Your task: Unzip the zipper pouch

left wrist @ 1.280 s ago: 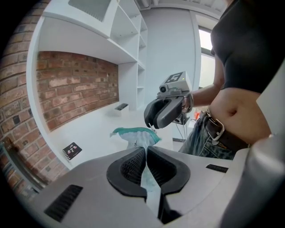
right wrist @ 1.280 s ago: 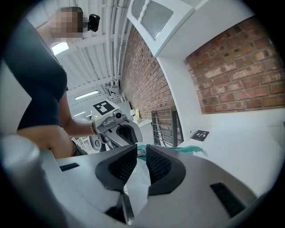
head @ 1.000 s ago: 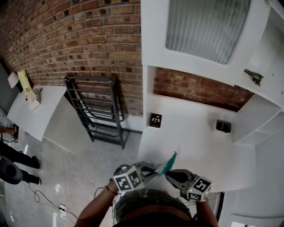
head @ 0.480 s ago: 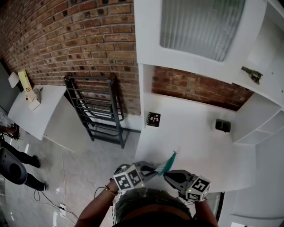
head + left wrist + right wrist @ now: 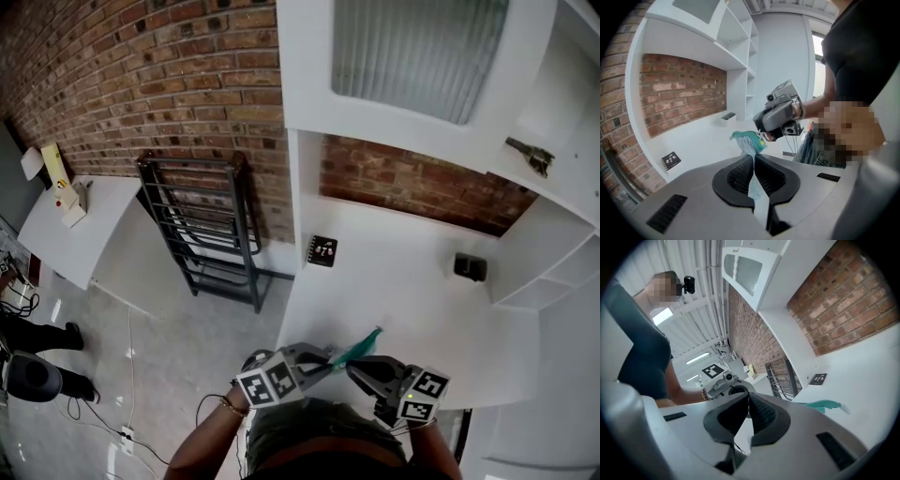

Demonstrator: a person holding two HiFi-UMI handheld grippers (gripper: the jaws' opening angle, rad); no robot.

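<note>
Teal pouch (image 5: 749, 140) hangs in the air over the near edge of the white counter (image 5: 403, 281), stretched between the two grippers. The left gripper (image 5: 753, 157) is clenched on a pale strip of the pouch's fabric, with the bunched teal body sticking out beyond its tips. The right gripper (image 5: 748, 394) has its jaws pressed together. Seen from the left gripper view, its tip sits right at the pouch's far end, but I cannot tell whether it has caught the zipper pull. The step in hand looks like getting that pinch. To do it well, the left grip should stay firm so the zipper line is taut, and the right should pull straight along that line, not sideways.
</note>
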